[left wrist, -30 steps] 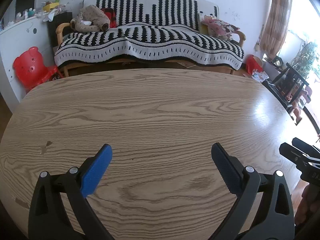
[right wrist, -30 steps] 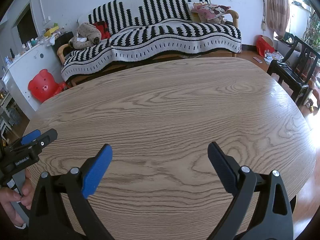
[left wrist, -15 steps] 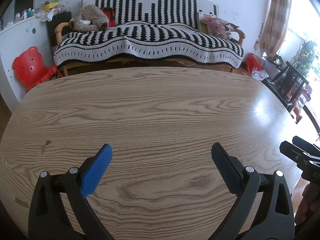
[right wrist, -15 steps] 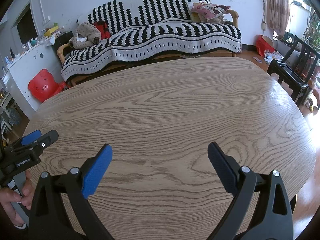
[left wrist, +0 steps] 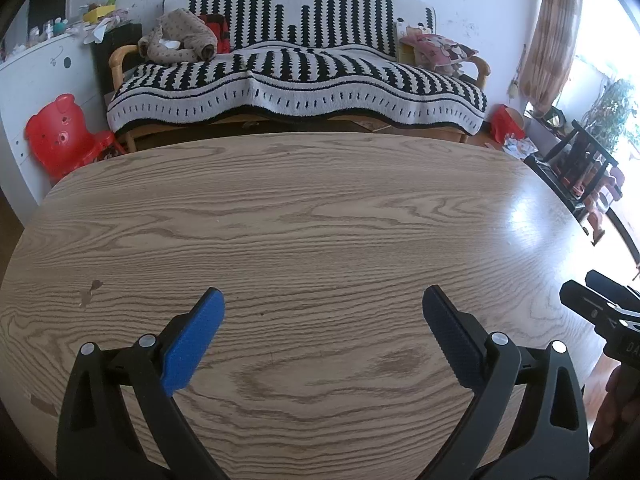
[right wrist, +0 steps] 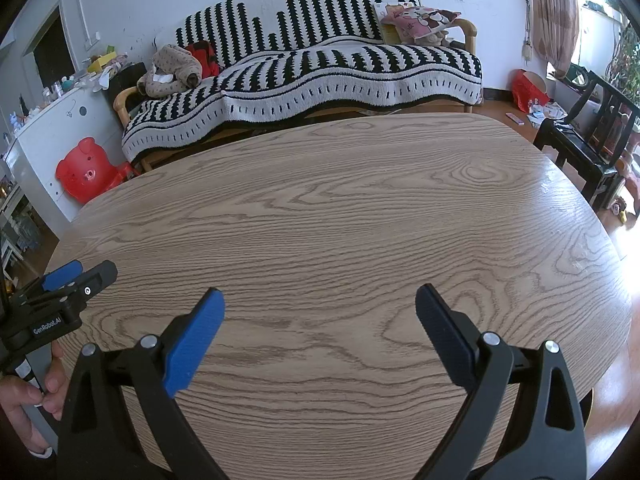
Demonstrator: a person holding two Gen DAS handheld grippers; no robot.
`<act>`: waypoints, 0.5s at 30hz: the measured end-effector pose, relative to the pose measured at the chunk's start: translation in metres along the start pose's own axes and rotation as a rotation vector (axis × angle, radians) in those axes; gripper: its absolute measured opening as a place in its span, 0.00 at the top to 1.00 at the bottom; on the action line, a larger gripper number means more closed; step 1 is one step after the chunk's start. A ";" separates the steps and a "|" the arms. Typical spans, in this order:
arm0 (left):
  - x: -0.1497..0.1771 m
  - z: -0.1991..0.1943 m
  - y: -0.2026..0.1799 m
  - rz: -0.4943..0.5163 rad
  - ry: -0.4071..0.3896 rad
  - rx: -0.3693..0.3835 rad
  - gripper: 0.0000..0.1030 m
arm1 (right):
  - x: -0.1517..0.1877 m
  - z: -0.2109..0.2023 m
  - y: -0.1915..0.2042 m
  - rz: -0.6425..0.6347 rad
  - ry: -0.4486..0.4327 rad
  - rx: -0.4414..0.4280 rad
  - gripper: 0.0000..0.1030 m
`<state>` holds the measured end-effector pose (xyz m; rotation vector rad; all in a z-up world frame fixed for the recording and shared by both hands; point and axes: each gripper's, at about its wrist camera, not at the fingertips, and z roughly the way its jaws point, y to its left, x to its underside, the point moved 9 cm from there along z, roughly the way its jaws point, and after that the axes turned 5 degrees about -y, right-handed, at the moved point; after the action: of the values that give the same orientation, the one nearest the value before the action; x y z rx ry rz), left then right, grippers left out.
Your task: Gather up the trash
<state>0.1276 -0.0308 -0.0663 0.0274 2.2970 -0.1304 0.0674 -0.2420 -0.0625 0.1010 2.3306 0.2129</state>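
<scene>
Both grippers hover over the near end of an oval wooden table (left wrist: 320, 216) (right wrist: 340, 216). My left gripper (left wrist: 323, 300) is open, its blue pads wide apart with nothing between them. My right gripper (right wrist: 319, 298) is open too and holds nothing. In the left wrist view the right gripper's tips (left wrist: 596, 300) show at the right edge. The left gripper's tips (right wrist: 76, 280) appear at the left edge of the right wrist view, with a hand (right wrist: 24, 400) below. No trash shows on the table top. Scattered papers (right wrist: 544, 112) lie on the floor at the far right.
A sofa with a black-and-white striped blanket (left wrist: 296, 80) stands behind the table. A red bear-shaped stool (left wrist: 60, 136) and a white cabinet (left wrist: 32, 80) are at the left. A dark wooden chair (right wrist: 592, 132) and a red bag (right wrist: 528, 88) stand at the right.
Both views have shifted very slightly; the grippers stay open over the same part of the table.
</scene>
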 end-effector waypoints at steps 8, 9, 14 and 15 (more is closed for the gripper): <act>0.002 0.001 -0.001 0.004 0.005 0.006 0.07 | 0.000 0.001 0.001 -0.002 0.000 -0.001 0.10; 0.002 0.001 -0.001 0.003 0.004 0.004 0.07 | 0.000 0.000 0.000 -0.002 0.001 -0.001 0.10; 0.003 0.001 -0.001 -0.001 0.006 -0.001 0.06 | 0.000 0.001 0.001 -0.002 0.001 0.000 0.10; 0.003 0.001 -0.001 -0.004 0.005 -0.002 0.06 | 0.000 0.000 0.001 -0.002 0.001 0.000 0.10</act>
<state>0.1258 -0.0317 -0.0693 0.0225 2.3023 -0.1296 0.0676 -0.2414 -0.0626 0.0984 2.3318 0.2118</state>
